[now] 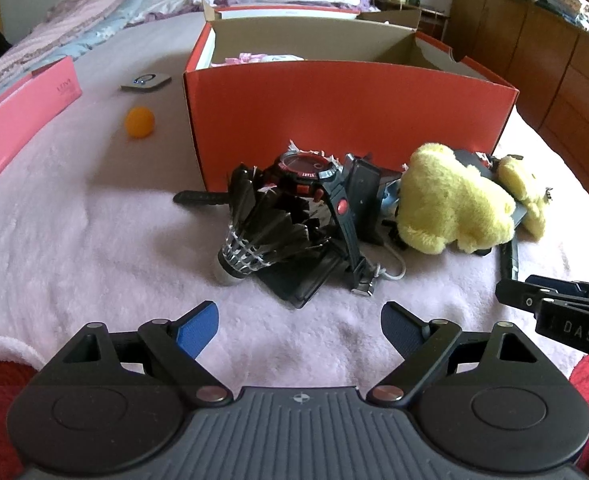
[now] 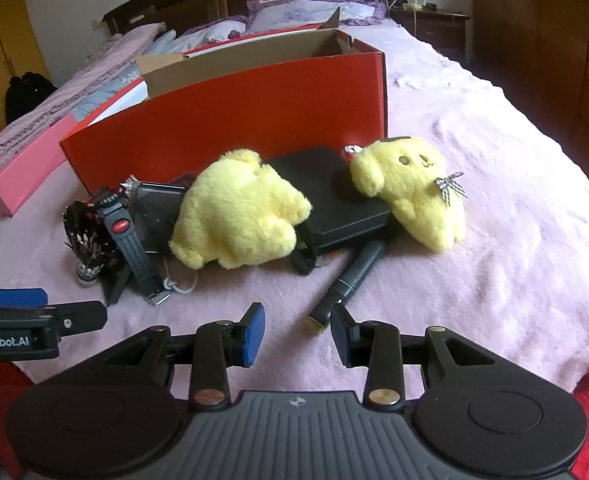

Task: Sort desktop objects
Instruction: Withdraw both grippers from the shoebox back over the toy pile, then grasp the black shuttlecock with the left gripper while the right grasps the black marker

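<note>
Hovering low over the pink blanket on the bed, the left tongs are spread wide and hold nothing, aimed at the shuttlecock and the watch leaning over it. The right tongs sit level just beside them, also spread and holding nothing, with the near end of a dark pen just ahead of the gap between their blue pads.

Box: red, open-topped, standing on the blanket behind the pile; a pink and white item shows inside at its far left, too hidden to name.

Pile in front of the box: shuttlecock, watch, a black case, and two yellow plush toys. The faceless plush lies on the case's left edge; the plush with a face and checked bow leans on its right end.

Left of the box: an orange ball, a small grey device and a pink box, each well apart from the pile.
</note>
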{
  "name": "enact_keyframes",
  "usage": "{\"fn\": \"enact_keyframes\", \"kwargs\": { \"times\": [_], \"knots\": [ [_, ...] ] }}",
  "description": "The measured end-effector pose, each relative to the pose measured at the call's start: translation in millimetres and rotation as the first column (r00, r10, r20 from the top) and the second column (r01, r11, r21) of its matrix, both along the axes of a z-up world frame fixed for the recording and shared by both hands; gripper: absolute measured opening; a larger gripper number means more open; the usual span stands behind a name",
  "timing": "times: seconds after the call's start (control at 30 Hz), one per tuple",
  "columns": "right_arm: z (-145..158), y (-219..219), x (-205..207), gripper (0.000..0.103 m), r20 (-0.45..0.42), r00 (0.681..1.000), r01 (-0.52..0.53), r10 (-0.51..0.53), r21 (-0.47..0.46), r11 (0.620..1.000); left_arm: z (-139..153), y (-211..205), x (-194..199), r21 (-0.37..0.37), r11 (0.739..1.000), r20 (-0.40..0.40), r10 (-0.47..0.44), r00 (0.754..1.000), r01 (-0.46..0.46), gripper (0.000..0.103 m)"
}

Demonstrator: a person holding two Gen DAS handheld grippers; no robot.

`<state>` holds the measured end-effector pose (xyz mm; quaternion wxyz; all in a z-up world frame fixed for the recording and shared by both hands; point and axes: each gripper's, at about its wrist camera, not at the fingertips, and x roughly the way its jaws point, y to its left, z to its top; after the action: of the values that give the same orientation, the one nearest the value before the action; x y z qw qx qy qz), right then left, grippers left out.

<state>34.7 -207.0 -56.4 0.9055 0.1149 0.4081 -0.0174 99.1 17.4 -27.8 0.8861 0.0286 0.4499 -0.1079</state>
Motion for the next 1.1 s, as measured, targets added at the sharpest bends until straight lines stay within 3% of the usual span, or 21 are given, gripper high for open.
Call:
{"fn": "enact_keyframes", "kwargs": {
  "times": [0.37,0.6,0.87,1.1],
  "knots": [
    [-9,-14,8,0.039,-0.041,0.997,0.061,-0.06,0.023,0.998,-3,5,5,-0.001,1.0,-0.009,0.021,1.0,-0.021,0.089],
    [-14,-22,23,0.039,-0.047,0.995,0.095,-0.093,0.055,0.994,-1,0,18,0.043,0.999,0.064,-0.003,0.998,0.0,0.089],
    [-16,-23,24,0.03,-0.045,0.994,0.1,-0.099,0.037,0.994,-6,4,38,0.07,0.997,0.098,0.004,0.995,-0.011,0.089],
    [-11,-26,9,0.024,-0.059,0.994,0.097,-0.093,0.058,0.994,-13,2,46,0.103,0.989,0.111,-0.121,0.986,0.11,0.09]
  ]
}}
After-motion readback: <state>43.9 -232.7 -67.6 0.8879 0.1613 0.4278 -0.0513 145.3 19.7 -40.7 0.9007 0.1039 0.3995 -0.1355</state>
